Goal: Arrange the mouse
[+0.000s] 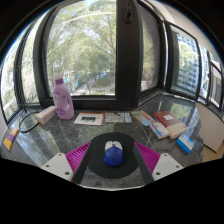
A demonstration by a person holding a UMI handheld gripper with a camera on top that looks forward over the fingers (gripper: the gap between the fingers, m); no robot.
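Resting between open tool (113,158) fingers, mouse (114,153), pink bottle (63,100) beyond, books (165,123) nearby

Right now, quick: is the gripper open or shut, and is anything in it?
Gripper: open; the blue mouse sits between its fingers on a dark round pad, gaps on both sides, not gripped.

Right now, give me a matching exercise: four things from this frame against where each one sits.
Things:
1. mouse
2. pink bottle
3. books
4. paper sheet

Places:
A. left on the table, by the window
B. between the open tongs, on a black round pad
C. right of the tongs, stacked
D. flat, beyond the tongs, beside the bottle

Pairs: 1-B, 2-A, 3-C, 4-D
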